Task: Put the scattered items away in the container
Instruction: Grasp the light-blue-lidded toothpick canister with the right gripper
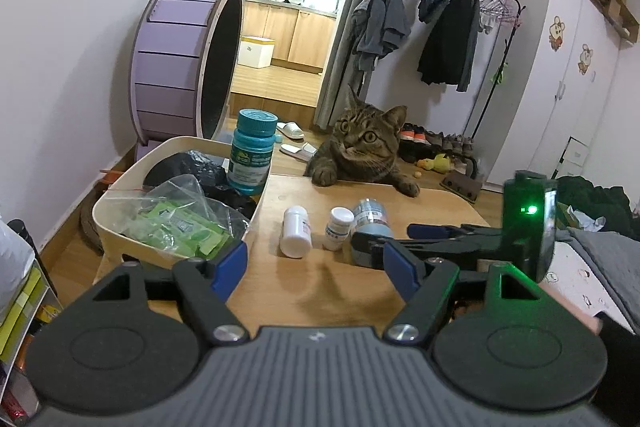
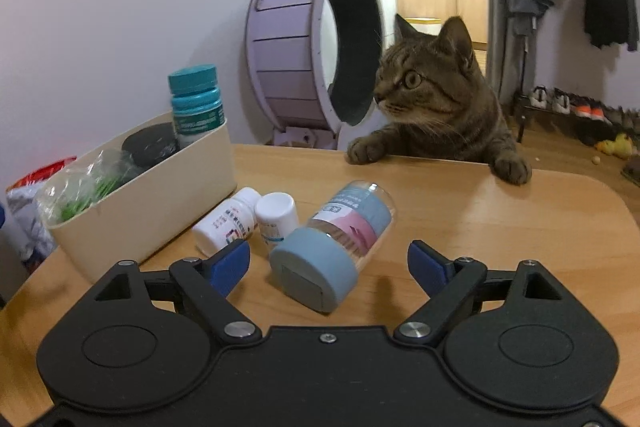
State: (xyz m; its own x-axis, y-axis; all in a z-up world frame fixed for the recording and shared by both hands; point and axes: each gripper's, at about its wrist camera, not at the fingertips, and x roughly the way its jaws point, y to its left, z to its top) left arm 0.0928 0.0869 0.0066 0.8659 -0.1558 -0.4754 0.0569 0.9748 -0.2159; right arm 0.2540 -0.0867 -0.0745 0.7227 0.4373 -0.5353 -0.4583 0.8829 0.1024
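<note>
A clear jar (image 2: 340, 239) with a pale blue lid lies on its side on the wooden table (image 2: 500, 227). It sits between the fingers of my right gripper (image 2: 330, 267), which is open, its blue pads clear of the jar. Two small white bottles (image 2: 226, 223) (image 2: 276, 217) rest just left of the jar, beside the cream container (image 2: 160, 195). In the left wrist view my left gripper (image 1: 316, 271) is open and holds nothing, in front of the white bottles (image 1: 296, 231) (image 1: 338, 227). The right gripper (image 1: 388, 235) reaches in at the jar (image 1: 372, 213).
The container (image 1: 176, 147) holds a teal bottle (image 1: 252, 155), a bag of green sachets (image 1: 180, 223) and a black item (image 1: 188, 167). A tabby cat (image 2: 432, 107) has both paws on the table's far edge. A purple wheel (image 2: 304, 59) stands behind.
</note>
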